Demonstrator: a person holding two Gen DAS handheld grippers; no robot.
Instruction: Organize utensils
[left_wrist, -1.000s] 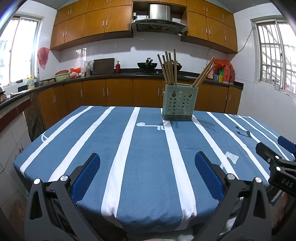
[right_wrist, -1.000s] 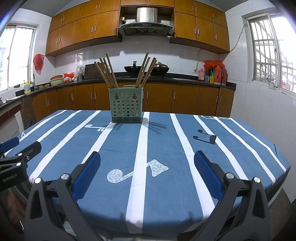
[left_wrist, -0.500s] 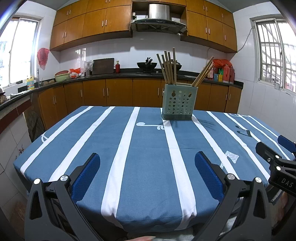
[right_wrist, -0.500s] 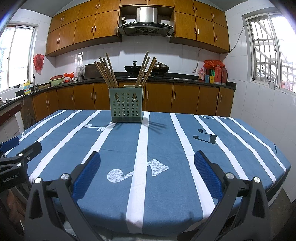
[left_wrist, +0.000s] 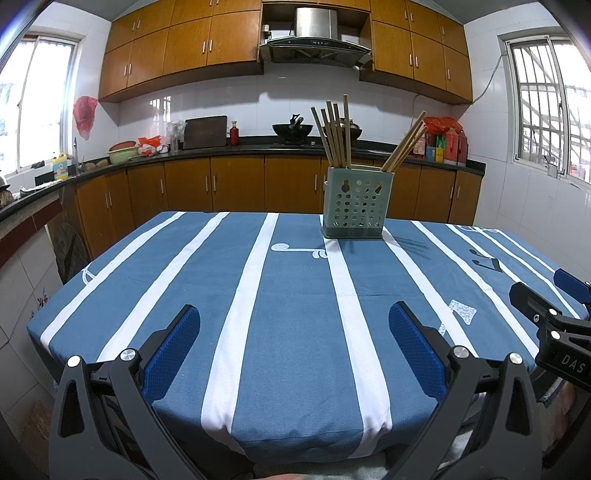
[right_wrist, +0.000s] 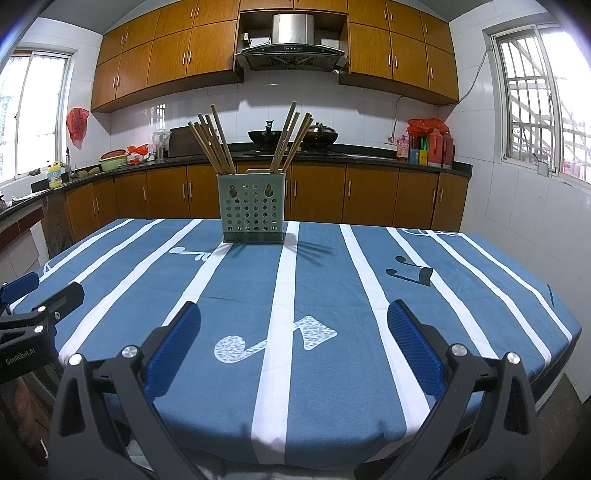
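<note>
A pale green perforated utensil holder (left_wrist: 355, 202) (right_wrist: 253, 207) stands upright toward the far side of the table. Several wooden chopsticks (left_wrist: 334, 133) (right_wrist: 212, 146) lean in its left compartment, and a few more chopsticks (left_wrist: 404, 147) (right_wrist: 291, 138) lean in its right one. My left gripper (left_wrist: 294, 345) hovers at the near table edge, open, nothing between its blue pads. My right gripper (right_wrist: 294, 343) is likewise open and empty at the near edge, and its fingers also show in the left wrist view at the right (left_wrist: 546, 317). Both are far from the holder.
The table carries a blue cloth with white stripes and music-note prints (left_wrist: 295, 295) (right_wrist: 332, 295). Behind it runs a kitchen counter (left_wrist: 184, 153) with a wok (left_wrist: 291, 129), bottles (left_wrist: 447, 146) and bowls. Tiled walls and windows flank both sides.
</note>
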